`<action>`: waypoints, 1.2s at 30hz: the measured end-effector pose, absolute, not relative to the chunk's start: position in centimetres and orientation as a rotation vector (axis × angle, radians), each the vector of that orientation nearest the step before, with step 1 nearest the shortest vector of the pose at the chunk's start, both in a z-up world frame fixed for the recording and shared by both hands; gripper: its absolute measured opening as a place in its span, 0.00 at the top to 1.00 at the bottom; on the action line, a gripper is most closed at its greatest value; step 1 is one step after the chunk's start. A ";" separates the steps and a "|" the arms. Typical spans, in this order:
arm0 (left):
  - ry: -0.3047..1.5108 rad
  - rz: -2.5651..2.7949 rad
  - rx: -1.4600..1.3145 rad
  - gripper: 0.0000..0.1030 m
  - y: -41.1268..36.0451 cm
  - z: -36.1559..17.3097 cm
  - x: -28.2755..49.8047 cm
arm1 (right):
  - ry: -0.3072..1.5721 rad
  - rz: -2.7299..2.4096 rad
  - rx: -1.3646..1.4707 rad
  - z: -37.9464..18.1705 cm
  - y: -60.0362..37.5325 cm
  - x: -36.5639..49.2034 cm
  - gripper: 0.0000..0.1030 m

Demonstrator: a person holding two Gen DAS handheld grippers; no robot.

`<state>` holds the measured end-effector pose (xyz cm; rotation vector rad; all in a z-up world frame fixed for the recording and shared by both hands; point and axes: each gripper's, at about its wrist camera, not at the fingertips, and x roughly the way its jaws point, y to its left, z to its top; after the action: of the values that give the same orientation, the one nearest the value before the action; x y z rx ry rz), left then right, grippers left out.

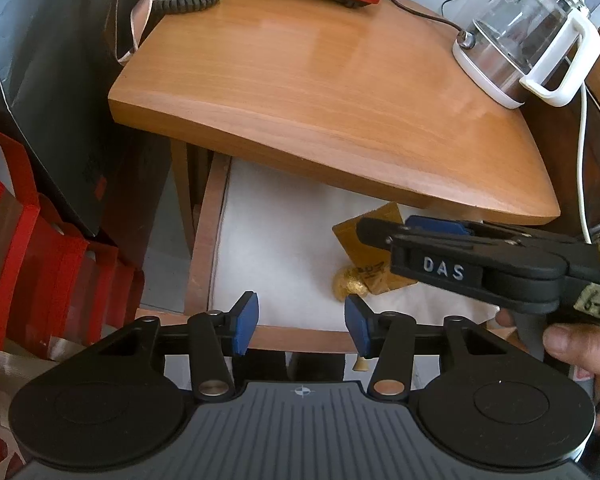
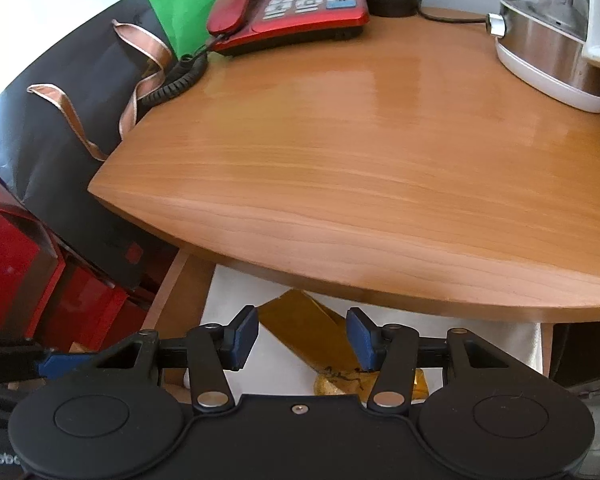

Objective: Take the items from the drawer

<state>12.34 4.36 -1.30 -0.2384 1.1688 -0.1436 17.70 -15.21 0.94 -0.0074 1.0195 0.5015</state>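
Observation:
The drawer under the wooden tabletop is pulled open; its floor is lined white. A gold foil packet lies in it toward the right, partly under the tabletop edge; it also shows in the right wrist view. My left gripper is open and empty, above the drawer's front edge. My right gripper is open, directly above the gold packet, not touching it as far as I can tell. From the left wrist view the right gripper reaches in from the right over the packet.
On the wooden tabletop stand a red telephone with coiled cord at the back and a glass kettle at the right. A black gift bag and red boxes stand left of the drawer.

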 end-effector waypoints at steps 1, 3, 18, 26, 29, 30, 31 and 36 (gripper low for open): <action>1.167 -0.145 -0.238 0.51 4.3 -1.2 12.3 | 1.017 0.497 -0.008 1.2 -15.4 17.5 0.54; 1.163 -0.146 -0.237 0.51 4.2 -1.1 12.2 | 1.014 0.489 -0.008 1.7 -15.8 17.0 0.54; 1.128 -0.139 -0.181 0.50 2.5 0.1 10.6 | 0.996 0.431 -0.009 3.5 -18.8 13.5 0.52; 1.111 -0.138 -0.165 0.50 2.4 0.8 9.3 | 0.993 0.406 0.005 3.9 -19.6 11.9 0.52; 1.109 -0.134 -0.154 0.50 2.2 0.8 8.9 | 0.988 0.405 0.008 4.1 -19.6 11.2 0.52; 1.108 -0.131 -0.149 0.50 2.2 0.9 8.8 | 0.985 0.400 0.008 4.2 -19.6 11.0 0.52; 1.108 -0.130 -0.143 0.50 2.1 0.9 8.6 | 0.982 0.397 0.006 4.3 -19.6 10.8 0.52; 1.113 -0.125 -0.128 0.50 1.7 0.9 8.0 | 0.975 0.376 0.003 4.5 -19.8 9.6 0.52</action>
<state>7.98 1.72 0.94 -0.1278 1.1125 -0.1247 9.63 -19.76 4.54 0.0028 0.9746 0.3765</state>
